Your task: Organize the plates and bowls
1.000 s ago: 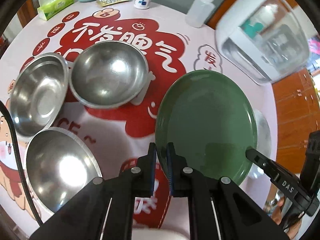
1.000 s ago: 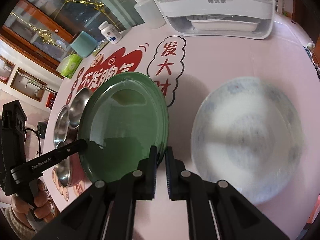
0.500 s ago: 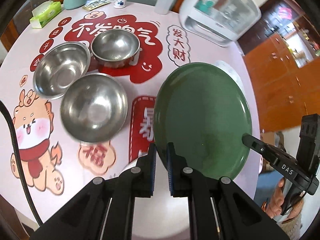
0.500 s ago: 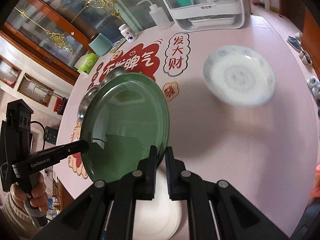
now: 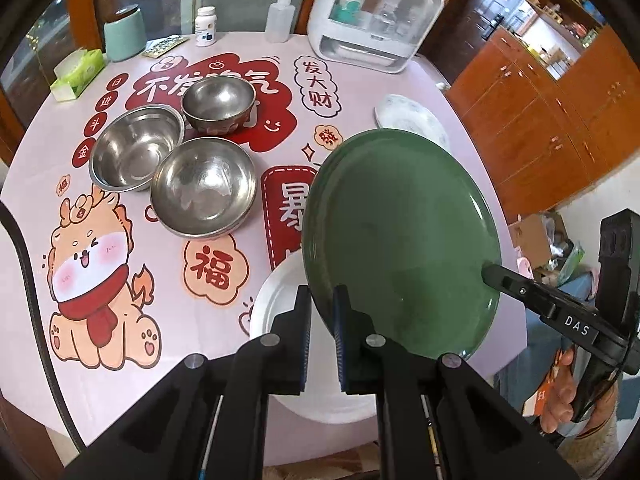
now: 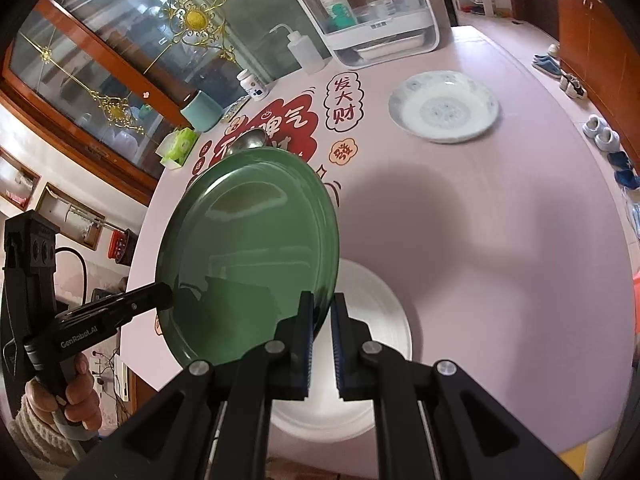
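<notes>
A green plate (image 5: 400, 240) is held in the air between both grippers, above a white plate (image 5: 280, 304) near the table's front edge. My left gripper (image 5: 321, 304) is shut on the green plate's left rim. My right gripper (image 6: 321, 312) is shut on its right rim (image 6: 326, 280); the white plate (image 6: 376, 320) shows below it. A blue-patterned white plate (image 6: 444, 106) lies at the far right of the table. Three steel bowls (image 5: 204, 186) (image 5: 136, 148) (image 5: 218, 102) stand together at the left.
At the table's back stand a white sterilizer box (image 5: 372, 16), a squeeze bottle (image 5: 278, 20), a pill bottle (image 5: 206, 26), a teal container (image 5: 124, 34) and a tissue box (image 5: 78, 74). Wooden cabinets (image 5: 560, 112) are to the right.
Both grippers have carried the green plate back toward the table's front edge and higher. The white plate has come into view beneath it. The patterned plate and the bowls stayed put.
</notes>
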Demonstrator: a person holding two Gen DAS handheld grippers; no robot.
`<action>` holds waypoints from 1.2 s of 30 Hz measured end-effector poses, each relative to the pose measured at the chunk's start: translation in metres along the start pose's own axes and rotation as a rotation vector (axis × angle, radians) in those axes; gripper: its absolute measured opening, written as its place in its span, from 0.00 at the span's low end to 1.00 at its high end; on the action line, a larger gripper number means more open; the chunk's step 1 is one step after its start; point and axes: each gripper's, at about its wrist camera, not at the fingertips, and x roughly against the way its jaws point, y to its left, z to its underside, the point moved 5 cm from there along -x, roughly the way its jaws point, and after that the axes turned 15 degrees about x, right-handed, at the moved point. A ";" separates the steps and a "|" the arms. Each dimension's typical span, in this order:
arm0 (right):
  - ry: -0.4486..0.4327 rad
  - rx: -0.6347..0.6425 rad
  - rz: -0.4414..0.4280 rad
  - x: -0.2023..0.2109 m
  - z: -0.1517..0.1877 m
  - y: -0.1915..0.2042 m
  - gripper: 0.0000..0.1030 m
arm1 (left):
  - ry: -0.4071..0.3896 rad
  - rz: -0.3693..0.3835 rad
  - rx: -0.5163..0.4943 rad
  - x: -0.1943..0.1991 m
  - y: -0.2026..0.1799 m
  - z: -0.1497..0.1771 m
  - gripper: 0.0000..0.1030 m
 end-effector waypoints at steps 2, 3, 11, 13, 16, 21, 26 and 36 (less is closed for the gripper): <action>0.003 0.001 0.011 0.002 0.007 0.003 0.08 | -0.002 0.002 -0.013 0.002 0.001 0.006 0.08; 0.005 0.003 0.016 0.003 0.010 0.004 0.08 | -0.001 0.001 -0.020 0.002 0.002 0.008 0.08; 0.069 0.009 0.052 -0.019 0.044 0.008 0.08 | 0.056 -0.020 -0.047 -0.030 0.025 0.047 0.09; 0.096 0.012 0.059 -0.031 0.055 0.007 0.08 | 0.080 -0.025 -0.043 -0.042 0.032 0.056 0.10; 0.135 0.004 0.063 -0.047 0.069 0.006 0.08 | 0.142 -0.027 -0.013 -0.064 0.045 0.068 0.11; 0.192 0.024 0.078 -0.069 0.083 0.006 0.09 | 0.178 -0.035 0.013 -0.087 0.058 0.075 0.11; 0.222 -0.001 0.073 -0.081 0.090 -0.004 0.09 | 0.195 -0.053 0.007 -0.101 0.058 0.080 0.11; 0.263 -0.030 0.074 -0.094 0.097 -0.015 0.09 | 0.228 -0.071 0.006 -0.120 0.059 0.084 0.11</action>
